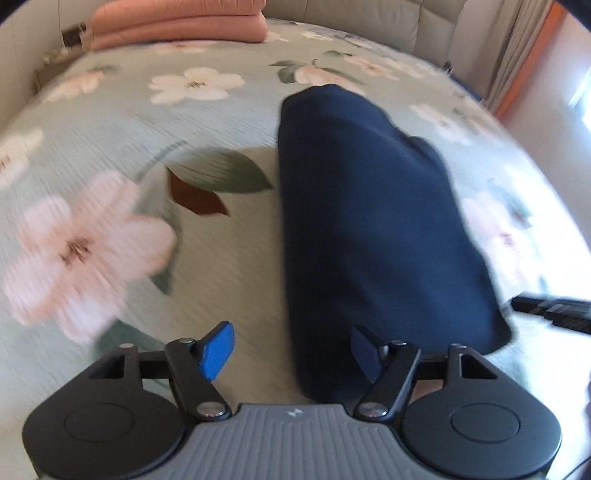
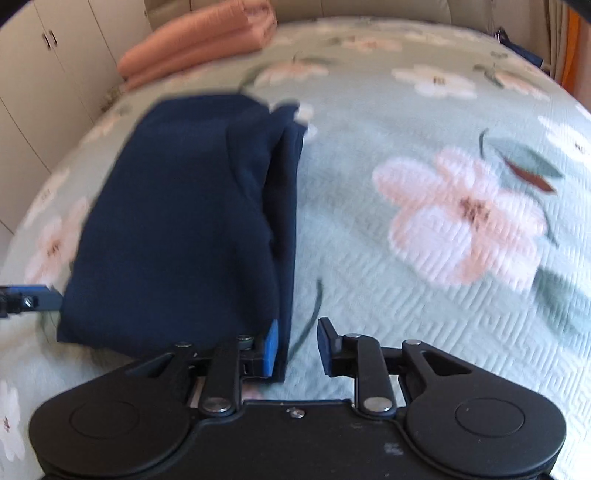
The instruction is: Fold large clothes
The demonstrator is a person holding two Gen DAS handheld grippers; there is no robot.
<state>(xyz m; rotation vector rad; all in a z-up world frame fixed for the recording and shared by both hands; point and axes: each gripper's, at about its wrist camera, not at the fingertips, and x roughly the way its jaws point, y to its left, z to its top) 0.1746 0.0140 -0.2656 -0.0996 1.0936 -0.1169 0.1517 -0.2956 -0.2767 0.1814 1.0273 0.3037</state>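
A dark navy garment point(image 1: 373, 229) lies folded into a long narrow bundle on the floral bedspread point(image 1: 122, 122). My left gripper point(image 1: 291, 354) is open at the bundle's near left corner; its right finger lies over the cloth, its left finger over the bedspread. In the right wrist view the same garment point(image 2: 184, 221) shows folded layers along its right edge. My right gripper point(image 2: 297, 347) is open at the near right corner, left finger against the cloth edge, right finger over the bedspread. The other gripper's tip point(image 2: 26, 301) shows at the far left.
A folded salmon-pink blanket point(image 1: 181, 22) lies at the bed's far end. A padded beige headboard point(image 1: 373, 18) runs behind it. White cupboards point(image 2: 55, 48) stand on the left, curtains point(image 1: 524, 48) on the right. The right gripper's tip point(image 1: 554, 310) shows beside the bundle.
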